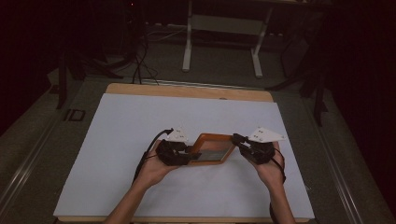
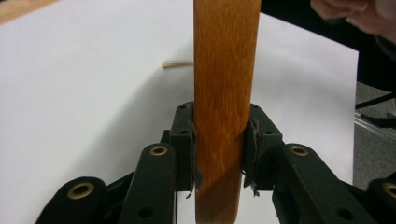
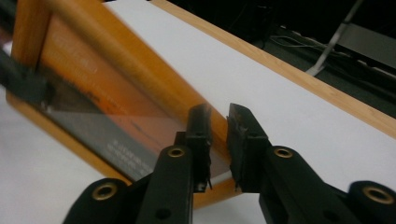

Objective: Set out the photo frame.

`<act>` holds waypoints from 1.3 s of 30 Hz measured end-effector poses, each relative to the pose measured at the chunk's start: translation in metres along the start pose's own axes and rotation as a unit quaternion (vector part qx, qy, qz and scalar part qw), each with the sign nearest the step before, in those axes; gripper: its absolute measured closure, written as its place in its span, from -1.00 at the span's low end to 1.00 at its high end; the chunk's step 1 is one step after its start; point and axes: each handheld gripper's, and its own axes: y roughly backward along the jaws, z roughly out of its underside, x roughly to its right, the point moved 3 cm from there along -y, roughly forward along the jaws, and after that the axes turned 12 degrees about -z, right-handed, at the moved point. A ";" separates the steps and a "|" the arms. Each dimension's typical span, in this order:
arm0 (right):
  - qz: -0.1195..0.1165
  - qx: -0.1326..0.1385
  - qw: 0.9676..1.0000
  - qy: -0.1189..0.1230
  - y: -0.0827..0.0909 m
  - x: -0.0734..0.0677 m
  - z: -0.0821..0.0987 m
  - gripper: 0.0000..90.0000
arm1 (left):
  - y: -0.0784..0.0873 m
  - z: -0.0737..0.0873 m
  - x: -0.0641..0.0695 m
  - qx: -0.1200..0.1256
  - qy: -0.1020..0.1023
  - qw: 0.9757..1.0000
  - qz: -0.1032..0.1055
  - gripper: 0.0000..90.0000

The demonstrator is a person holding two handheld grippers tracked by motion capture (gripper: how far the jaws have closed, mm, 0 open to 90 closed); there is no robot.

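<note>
Left gripper [image 2: 222,140] clamps wooden frame [image 1: 212,149], lifting; right gripper [image 3: 219,140] narrowly open at right edge. Next: regrip right.

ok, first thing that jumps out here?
The orange wooden frame in the middle of the white table, held up between both hands. The left gripper has its jaws clamped on one frame bar; the right gripper straddles the opposite edge with a visible gap, not pressing. A small wooden stick lies on the table behind.
</note>
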 end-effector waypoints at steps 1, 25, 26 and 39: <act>-0.003 -0.001 1.000 0.003 0.000 0.000 0.000 0.72 | 0.002 -0.002 -0.002 0.000 -0.002 1.000 0.003 0.54; -0.055 -0.011 0.998 0.023 -0.009 -0.010 0.000 0.51 | 0.019 -0.023 -0.016 0.007 -0.020 1.000 0.013 0.54; -0.055 -0.011 0.998 0.024 -0.009 -0.010 0.000 0.51 | 0.019 -0.023 -0.016 0.006 -0.020 1.000 0.013 0.54; -0.088 -0.020 0.995 0.034 -0.014 -0.017 -0.001 0.39 | 0.020 -0.026 -0.014 0.005 -0.036 0.999 0.015 0.54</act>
